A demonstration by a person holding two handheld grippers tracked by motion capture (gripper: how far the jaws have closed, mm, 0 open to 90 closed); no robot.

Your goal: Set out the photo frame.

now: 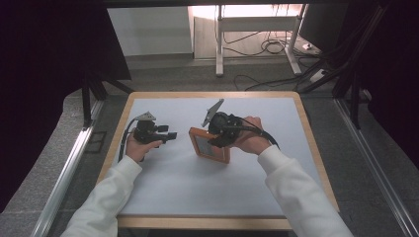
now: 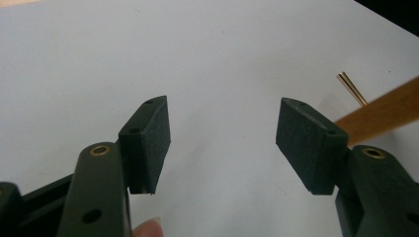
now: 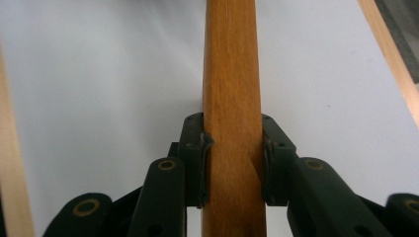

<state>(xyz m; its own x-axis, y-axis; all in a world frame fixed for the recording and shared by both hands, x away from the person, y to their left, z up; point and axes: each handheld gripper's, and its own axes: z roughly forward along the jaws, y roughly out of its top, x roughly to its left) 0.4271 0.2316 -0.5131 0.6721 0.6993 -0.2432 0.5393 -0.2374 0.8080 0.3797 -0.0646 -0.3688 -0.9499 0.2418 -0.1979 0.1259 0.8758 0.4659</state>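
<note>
Right gripper view shows my right gripper (image 3: 232,170) clenched on the wooden frame's (image 3: 231,89) edge, long axis running straight out from the jaws. I hold it tilted mid-table (image 1: 163,192); my left gripper (image 2: 222,143), jaws released, waits beside it toward the left edge.

**Legible markings: none**

Item record, lettering and signs: no text, label, brand, number or sign can be read on any surface in the high view or in either gripper view. The wooden frame (image 1: 210,145) carries no readable mark on its face or edge.
</note>
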